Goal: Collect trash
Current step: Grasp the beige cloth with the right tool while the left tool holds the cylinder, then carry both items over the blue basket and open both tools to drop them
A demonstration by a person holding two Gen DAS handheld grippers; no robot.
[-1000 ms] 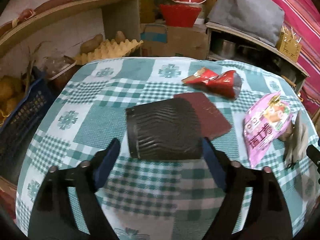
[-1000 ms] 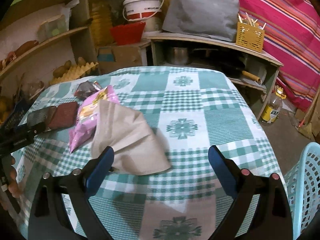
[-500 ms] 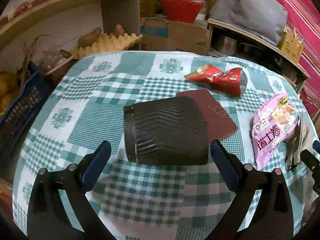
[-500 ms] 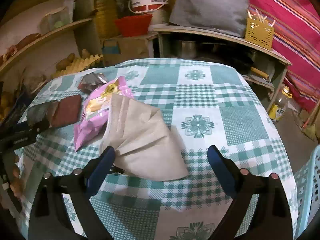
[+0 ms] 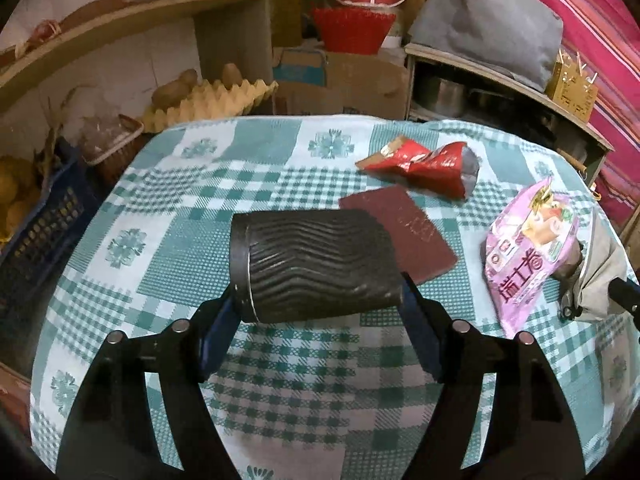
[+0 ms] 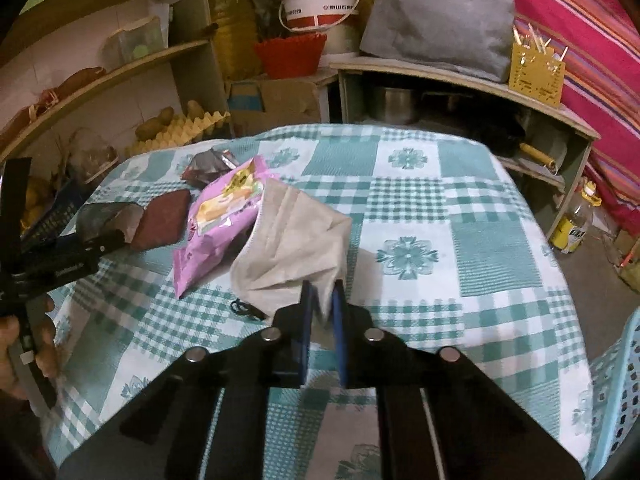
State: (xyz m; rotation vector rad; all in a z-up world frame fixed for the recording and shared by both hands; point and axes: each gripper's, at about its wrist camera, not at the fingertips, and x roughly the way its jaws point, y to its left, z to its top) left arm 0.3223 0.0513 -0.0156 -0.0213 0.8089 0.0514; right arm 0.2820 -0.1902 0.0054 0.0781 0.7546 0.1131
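Note:
A flattened black ribbed paper cup [image 5: 316, 264] lies on the green checked tablecloth [image 5: 168, 240]. My left gripper [image 5: 320, 300] is shut on the cup, one finger at each end. A dark red card [image 5: 400, 232] lies just behind it, a red crumpled wrapper [image 5: 420, 164] farther back, and a pink snack bag [image 5: 528, 256] to the right. My right gripper [image 6: 322, 300] is shut on the near edge of a beige face mask [image 6: 292, 248], which lies against the pink bag [image 6: 224, 224].
A light blue plastic basket [image 6: 616, 392] stands off the table's right edge. A dark blue crate [image 5: 36, 224] sits at the left. Shelves with an egg tray [image 5: 208, 100], a white bucket [image 6: 316, 4] and a grey bag [image 6: 436, 20] stand behind the table.
Both grippers were open half a second ago. The left has closed on the black cup and the right has moved forward and closed on the mask's edge.

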